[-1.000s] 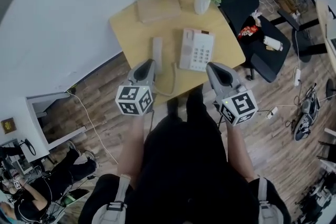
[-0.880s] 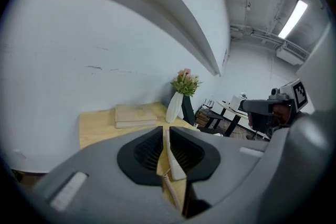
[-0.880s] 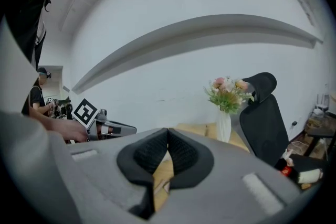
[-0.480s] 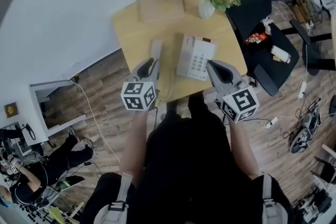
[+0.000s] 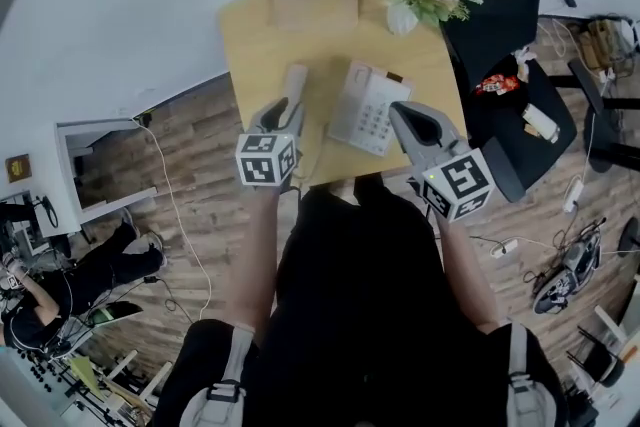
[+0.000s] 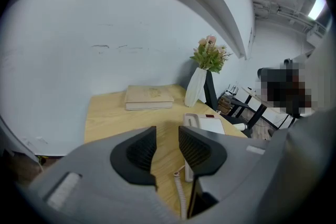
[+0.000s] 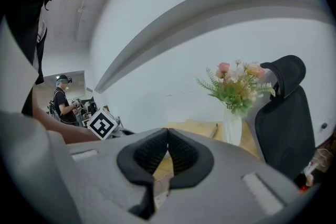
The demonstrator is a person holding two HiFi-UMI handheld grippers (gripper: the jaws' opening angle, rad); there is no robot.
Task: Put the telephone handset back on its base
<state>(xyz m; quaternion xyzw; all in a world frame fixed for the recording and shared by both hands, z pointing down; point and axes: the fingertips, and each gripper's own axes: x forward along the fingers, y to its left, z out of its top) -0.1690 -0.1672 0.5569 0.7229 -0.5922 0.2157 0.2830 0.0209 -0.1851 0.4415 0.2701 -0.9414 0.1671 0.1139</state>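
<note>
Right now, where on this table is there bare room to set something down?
The widest bare patch is the middle of the table, bordered by the book, the vase and the telephone base. A narrower strip runs along the left edge, beside the handset. The near half is crowded: the handset, coiled cord and base lie close together.

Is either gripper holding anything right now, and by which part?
Nothing is held: left gripper jaws are opening with nothing between them; right gripper is shut and empty.
</note>
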